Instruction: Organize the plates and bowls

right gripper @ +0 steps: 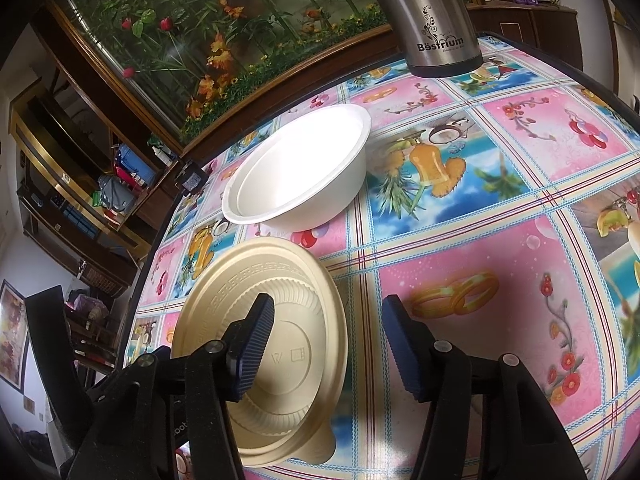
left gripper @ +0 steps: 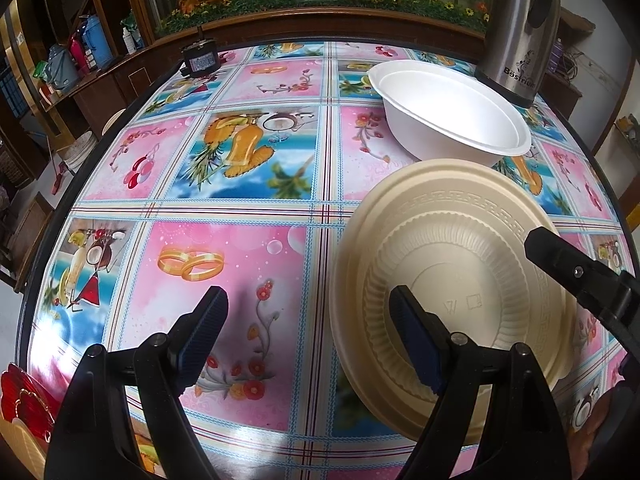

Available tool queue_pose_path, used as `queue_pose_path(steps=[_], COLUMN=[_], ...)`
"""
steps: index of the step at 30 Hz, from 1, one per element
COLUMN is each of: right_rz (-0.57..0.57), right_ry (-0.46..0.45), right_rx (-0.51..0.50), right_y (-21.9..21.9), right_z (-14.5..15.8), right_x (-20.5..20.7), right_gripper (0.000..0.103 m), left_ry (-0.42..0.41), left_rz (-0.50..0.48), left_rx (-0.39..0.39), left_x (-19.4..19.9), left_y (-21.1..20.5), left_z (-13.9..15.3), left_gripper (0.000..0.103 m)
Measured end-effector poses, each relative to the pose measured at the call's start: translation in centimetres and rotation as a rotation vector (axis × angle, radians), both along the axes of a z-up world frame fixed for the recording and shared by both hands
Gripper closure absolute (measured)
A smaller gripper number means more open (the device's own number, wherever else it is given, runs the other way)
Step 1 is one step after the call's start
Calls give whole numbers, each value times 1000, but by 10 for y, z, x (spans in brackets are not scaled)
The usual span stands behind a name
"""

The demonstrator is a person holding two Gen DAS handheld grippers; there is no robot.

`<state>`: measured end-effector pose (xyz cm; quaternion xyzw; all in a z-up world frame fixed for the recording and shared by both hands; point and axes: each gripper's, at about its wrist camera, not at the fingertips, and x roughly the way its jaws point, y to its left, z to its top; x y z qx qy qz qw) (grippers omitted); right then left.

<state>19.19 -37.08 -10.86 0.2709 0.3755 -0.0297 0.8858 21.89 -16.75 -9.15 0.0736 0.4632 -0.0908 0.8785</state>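
Note:
A cream ribbed bowl [left gripper: 452, 216] lies base up on the patterned tablecloth [left gripper: 224, 264]. Just behind it a white bowl [left gripper: 452, 120] stands upright, and a second white bowl seems nested inside it. My left gripper [left gripper: 308, 320] is open, its right finger over the cream bowl's left side and its left finger over bare cloth. In the right wrist view my right gripper [right gripper: 328, 340] straddles the right rim of the cream bowl [right gripper: 248, 276]. Its left finger is over the base, its right finger stands apart outside the rim, and the pads do not press. The white bowl [right gripper: 320, 184] is beyond. A right gripper finger [left gripper: 560, 260] shows over the cream bowl's far side.
A steel kettle [left gripper: 520, 32] [right gripper: 436, 20] stands at the far edge, close behind the white bowl. A small black device [left gripper: 199, 60] sits at the far left edge. A red object [left gripper: 24, 404] lies at the near left corner. A wooden planter cabinet [left gripper: 304, 16] borders the table.

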Motion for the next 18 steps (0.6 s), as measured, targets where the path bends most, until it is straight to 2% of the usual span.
queue_pose_path(steps=[18], right_rz=[1], right_ry=[-13], right_rx=[11], right_y=[2], right_z=[4], right_x=[-6], right_gripper=[45], left_ry=[11], left_rz=[9], left_rx=[-14], left_x=[-1], left_y=[3], left_z=[3], left_gripper=[20])
